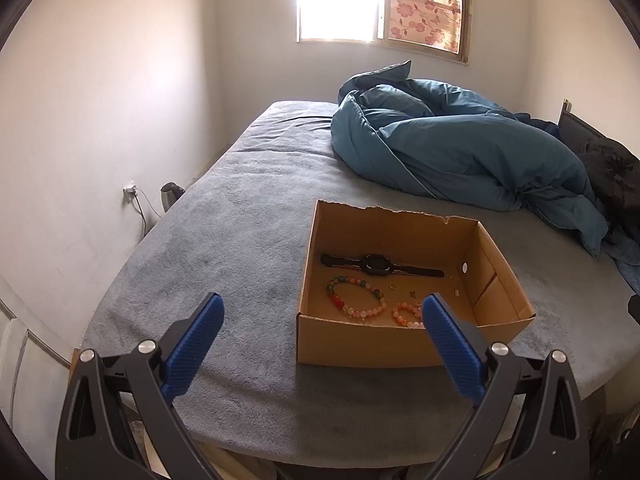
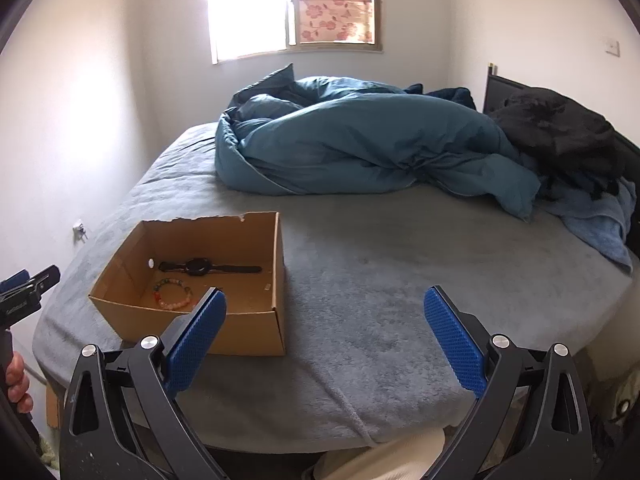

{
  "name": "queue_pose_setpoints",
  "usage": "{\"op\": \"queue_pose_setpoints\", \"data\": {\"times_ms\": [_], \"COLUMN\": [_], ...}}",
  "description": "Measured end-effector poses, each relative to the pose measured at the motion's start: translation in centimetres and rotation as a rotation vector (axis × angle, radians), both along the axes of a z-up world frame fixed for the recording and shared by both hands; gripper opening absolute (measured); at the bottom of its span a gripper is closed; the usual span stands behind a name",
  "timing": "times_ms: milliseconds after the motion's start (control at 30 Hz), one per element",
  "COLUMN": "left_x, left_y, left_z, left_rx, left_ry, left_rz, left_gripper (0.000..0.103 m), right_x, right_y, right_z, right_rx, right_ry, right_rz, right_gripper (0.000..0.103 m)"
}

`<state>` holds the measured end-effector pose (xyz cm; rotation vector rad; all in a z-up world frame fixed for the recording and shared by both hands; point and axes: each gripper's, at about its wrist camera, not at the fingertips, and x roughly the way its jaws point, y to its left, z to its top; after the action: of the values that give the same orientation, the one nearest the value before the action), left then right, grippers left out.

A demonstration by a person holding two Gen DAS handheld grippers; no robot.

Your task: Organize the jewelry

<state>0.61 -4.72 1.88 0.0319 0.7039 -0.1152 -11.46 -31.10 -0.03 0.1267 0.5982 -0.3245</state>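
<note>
An open cardboard box (image 1: 360, 344) (image 2: 248, 332) sits on the grey bed near its front edge. Inside lie a black watch (image 1: 380, 265) (image 2: 208, 268), a large bead bracelet (image 1: 356, 298) (image 2: 173, 294), a small orange bead bracelet (image 1: 406, 316) and a few tiny gold pieces (image 1: 394, 287). My left gripper (image 1: 322, 308) is open, held low in front of the box, its right finger over the box's front right. My right gripper (image 2: 324, 300) is open too, to the right of the box above bare bedsheet. Both hold nothing.
A rumpled teal duvet (image 1: 460, 148) (image 2: 360, 144) fills the back of the bed, with dark clothing (image 2: 568, 132) at the far right. The grey bedsheet (image 2: 380, 280) stretches right of the box. A wall socket (image 1: 130, 190) and kettle (image 1: 171, 194) stand at the left.
</note>
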Motion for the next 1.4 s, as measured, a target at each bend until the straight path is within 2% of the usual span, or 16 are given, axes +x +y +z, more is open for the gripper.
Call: {"op": "queue_pose_setpoints", "data": {"times_ms": [533, 1000, 1400], "left_x": [0.0, 0.1, 2.5], "left_y": [0.0, 0.9, 2.2], "left_z": [0.0, 0.0, 0.6], "left_rx": [0.002, 0.000, 0.003], "left_ry": [0.000, -0.001, 0.001], "left_rz": [0.002, 0.011, -0.001], "left_gripper": [0.097, 0.097, 0.097], "right_x": [-0.2, 1.2, 3.3], "right_y": [-0.2, 0.6, 1.9], "right_z": [-0.1, 0.2, 0.6], "right_rx": [-0.007, -0.002, -0.011], "right_ry": [0.001, 0.009, 0.019], "right_rz": [0.000, 0.020, 0.018], "right_gripper": [0.095, 0.095, 0.095]}}
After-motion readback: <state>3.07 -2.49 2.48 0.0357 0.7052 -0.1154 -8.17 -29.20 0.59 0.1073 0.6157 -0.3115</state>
